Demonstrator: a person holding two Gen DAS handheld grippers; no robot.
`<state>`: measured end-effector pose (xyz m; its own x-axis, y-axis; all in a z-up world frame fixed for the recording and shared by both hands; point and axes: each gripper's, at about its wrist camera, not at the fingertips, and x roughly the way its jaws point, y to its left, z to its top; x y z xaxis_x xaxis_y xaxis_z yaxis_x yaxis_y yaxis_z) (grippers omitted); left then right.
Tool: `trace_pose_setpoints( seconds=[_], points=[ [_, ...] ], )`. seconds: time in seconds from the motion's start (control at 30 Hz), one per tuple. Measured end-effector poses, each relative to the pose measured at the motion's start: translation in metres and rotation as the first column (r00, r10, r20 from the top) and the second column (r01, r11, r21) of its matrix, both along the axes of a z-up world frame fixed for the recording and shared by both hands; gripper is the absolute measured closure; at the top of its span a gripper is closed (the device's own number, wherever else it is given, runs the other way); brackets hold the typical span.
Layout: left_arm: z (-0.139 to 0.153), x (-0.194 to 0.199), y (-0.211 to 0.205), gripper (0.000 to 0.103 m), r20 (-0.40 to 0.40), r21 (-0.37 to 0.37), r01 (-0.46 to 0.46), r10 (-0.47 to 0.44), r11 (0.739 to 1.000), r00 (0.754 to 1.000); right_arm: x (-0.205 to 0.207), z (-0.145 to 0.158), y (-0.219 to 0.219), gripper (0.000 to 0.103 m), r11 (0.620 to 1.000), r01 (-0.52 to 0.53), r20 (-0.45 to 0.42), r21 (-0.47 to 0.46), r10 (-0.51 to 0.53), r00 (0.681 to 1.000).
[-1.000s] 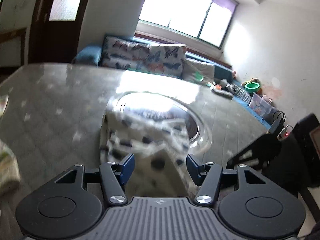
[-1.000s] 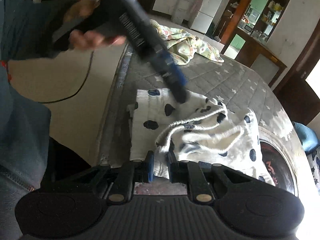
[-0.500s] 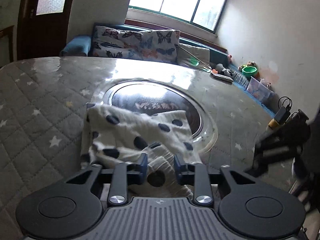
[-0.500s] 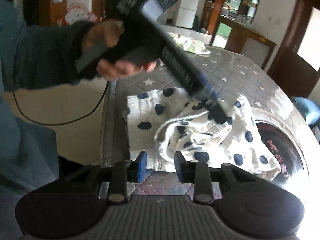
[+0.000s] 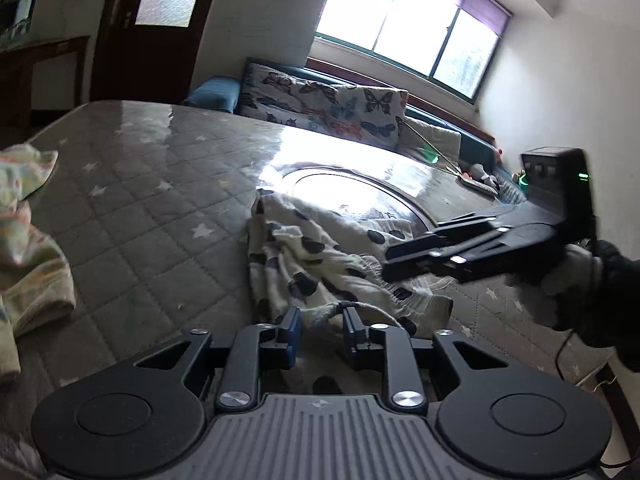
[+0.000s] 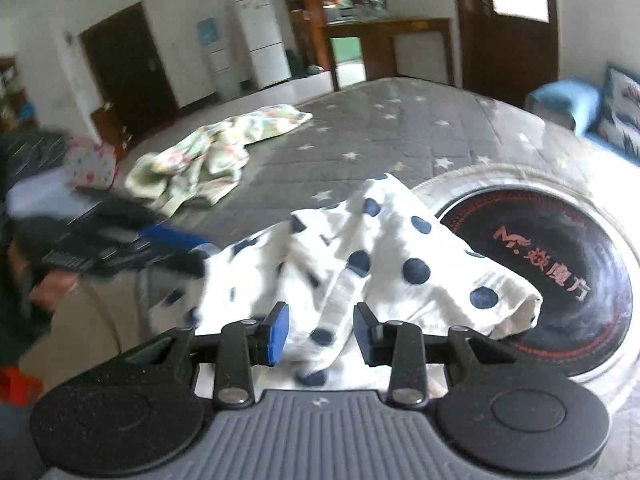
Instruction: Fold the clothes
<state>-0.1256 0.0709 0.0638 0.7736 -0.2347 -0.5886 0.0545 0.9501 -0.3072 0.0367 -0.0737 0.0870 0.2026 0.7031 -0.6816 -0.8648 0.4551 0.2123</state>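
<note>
The white cotton garment with dark navy polka dots (image 6: 384, 256) lay crumpled on the grey quilted star-patterned mattress (image 5: 132, 216), near its front edge and partly over the round dark emblem (image 6: 560, 280) stitched into the surface. A pale floral garment (image 6: 208, 156) sat well apart, toward the far-left corner.

The step in hand looked like taking hold of the garment's near edge to spread it flat. To do that well, each gripper should probably pinch a single layer at a hem or corner rather than a bunched ridge, then draw outward along the mattress so wrinkles ease out.

The left gripper (image 5: 320, 326) stood narrowly open, a fold and cord of the cloth lying between its blue pads without being clamped. The right gripper (image 6: 320, 330) was open somewhat wider, spotted fabric hanging between its fingers, seemingly loose, not pinched.
</note>
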Motion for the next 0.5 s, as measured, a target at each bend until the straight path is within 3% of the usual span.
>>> trace_pose_setpoints(
  seconds=[0.2,0.27,0.5],
  points=[
    [-0.002,-0.004,0.004,0.072,0.002,-0.006,-0.021,0.021,1.0,1.0,0.028,-0.021,0.021,0.068,0.998,0.059,-0.1,-0.001,-0.059,0.993],
    [-0.001,-0.007,0.007,0.068,0.009,-0.01,-0.035,0.036,0.999,0.999,0.027,-0.023,0.023,0.077,0.998,0.054,-0.128,0.011,-0.052,0.99],
    [0.002,-0.017,0.02,0.062,0.029,-0.014,-0.092,0.092,0.996,0.995,-0.017,0.011,0.029,0.079,0.982,-0.108,-0.093,0.154,0.124,0.988]
  ],
)
